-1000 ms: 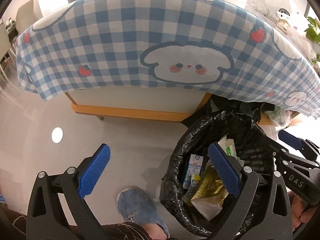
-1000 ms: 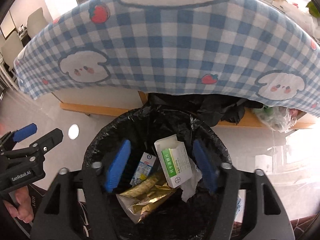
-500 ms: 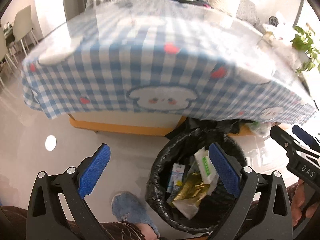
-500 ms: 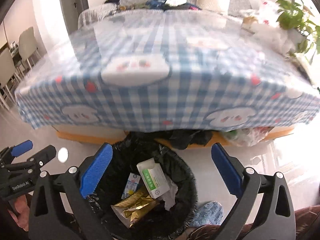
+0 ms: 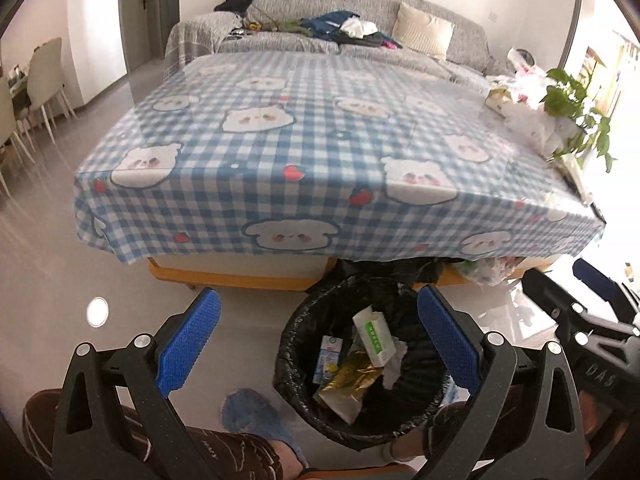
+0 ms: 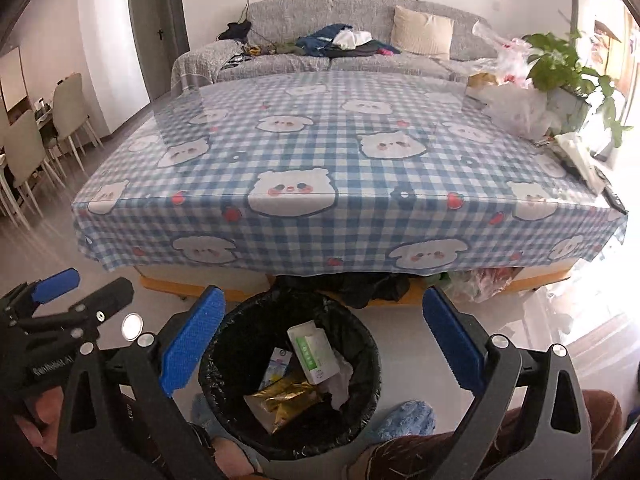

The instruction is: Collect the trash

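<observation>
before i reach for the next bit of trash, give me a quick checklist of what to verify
1. Left gripper empty and open: ok, jaws spread wide, nothing between them.
2. Right gripper empty and open: ok, same.
3. Bin ready: ok, upright on the floor in front of the table, black liner folded over the rim.
4. Earlier trash inside the bin: ok, green and white box, small carton and gold wrapper all lie inside.
5. Next trash located: cannot tell, the near tablecloth is bare; only plastic bags and clutter by the plant at the far right.
6. Feet clear of the bin: not ok, blue slipper sits right beside it.
</observation>
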Demonstrator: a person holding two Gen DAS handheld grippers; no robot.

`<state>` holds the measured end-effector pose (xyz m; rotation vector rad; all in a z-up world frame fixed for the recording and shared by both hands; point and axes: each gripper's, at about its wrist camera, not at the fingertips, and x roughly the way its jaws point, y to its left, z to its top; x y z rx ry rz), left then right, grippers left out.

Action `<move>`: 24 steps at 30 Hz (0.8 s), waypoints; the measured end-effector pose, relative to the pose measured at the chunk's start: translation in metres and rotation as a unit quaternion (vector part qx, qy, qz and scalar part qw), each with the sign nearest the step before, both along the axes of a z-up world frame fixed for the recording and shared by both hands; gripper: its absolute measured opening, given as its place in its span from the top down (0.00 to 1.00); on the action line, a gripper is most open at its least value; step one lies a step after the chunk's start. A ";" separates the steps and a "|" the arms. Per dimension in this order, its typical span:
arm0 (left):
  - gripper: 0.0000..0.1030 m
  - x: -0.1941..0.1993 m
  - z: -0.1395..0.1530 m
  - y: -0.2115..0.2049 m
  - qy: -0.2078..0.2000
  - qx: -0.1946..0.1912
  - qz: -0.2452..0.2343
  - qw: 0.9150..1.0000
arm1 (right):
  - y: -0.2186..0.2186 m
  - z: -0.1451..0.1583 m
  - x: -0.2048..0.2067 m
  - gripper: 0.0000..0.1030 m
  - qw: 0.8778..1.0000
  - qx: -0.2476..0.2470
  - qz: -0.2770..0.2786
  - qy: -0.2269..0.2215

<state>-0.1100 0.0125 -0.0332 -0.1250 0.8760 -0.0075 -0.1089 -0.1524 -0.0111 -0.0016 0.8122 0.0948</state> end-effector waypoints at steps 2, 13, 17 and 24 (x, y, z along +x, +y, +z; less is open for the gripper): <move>0.06 -0.006 0.005 -0.003 -0.005 0.006 -0.005 1.000 | 0.000 0.004 -0.007 0.08 1.000 -0.001 -0.001 -0.007; 0.06 -0.016 0.007 -0.006 -0.009 0.013 -0.012 1.000 | -0.010 0.003 -0.018 0.08 1.000 0.004 -0.008 -0.010; 0.06 -0.014 0.006 -0.008 -0.008 0.014 -0.012 1.000 | -0.012 0.001 -0.015 0.08 1.000 0.005 -0.012 -0.011; 0.06 -0.013 0.005 -0.010 -0.006 0.015 -0.016 1.000 | -0.015 0.001 -0.015 0.08 1.000 0.008 -0.015 -0.011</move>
